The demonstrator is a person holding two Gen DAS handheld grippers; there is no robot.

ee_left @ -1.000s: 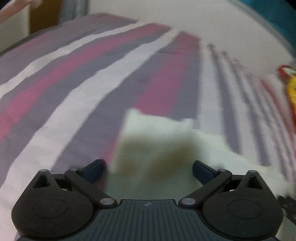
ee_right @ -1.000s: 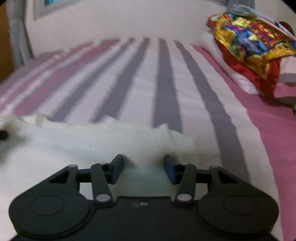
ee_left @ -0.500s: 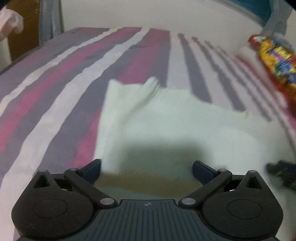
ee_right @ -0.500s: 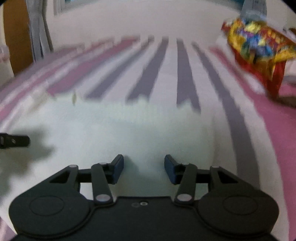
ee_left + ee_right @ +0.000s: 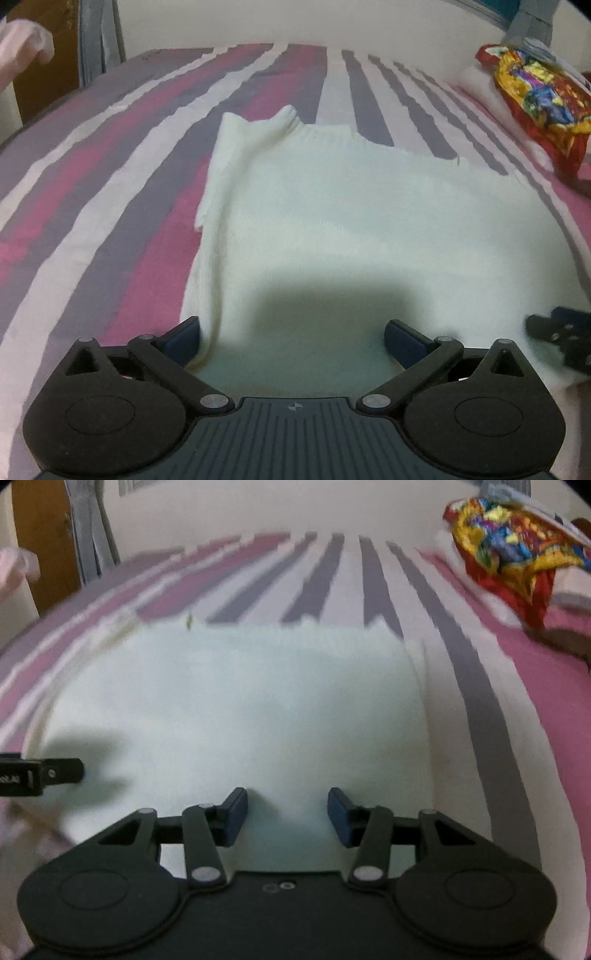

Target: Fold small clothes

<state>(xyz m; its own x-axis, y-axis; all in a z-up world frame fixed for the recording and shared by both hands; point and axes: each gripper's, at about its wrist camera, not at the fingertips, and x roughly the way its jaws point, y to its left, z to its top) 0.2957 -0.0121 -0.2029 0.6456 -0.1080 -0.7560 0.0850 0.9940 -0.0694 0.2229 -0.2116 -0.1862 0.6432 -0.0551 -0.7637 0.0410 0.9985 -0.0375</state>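
Striped pink, grey and white bedsheet [image 5: 110,206] carries a cream knitted garment [image 5: 369,221] spread flat, both claws open at its near edge.

Seen from the left wrist, the left claw [image 5: 291,341] stands wide open over the garment's near hem, its left finger [image 5: 183,339] just beside the garment's rolled left border and its right finger over the cloth; the tip of the right claw [image 5: 561,343] shows at the garment's near right side. Seen from the right wrist, the right claw [image 5: 284,814] is open, holding nothing, both blue fingers above the garment [image 5: 240,709] near its near edge. Beyond the garment's far right corner lies a crumpled red, yellow and blue patterned cloth [image 5: 539,99] on a white pillow [image 5: 480,85].
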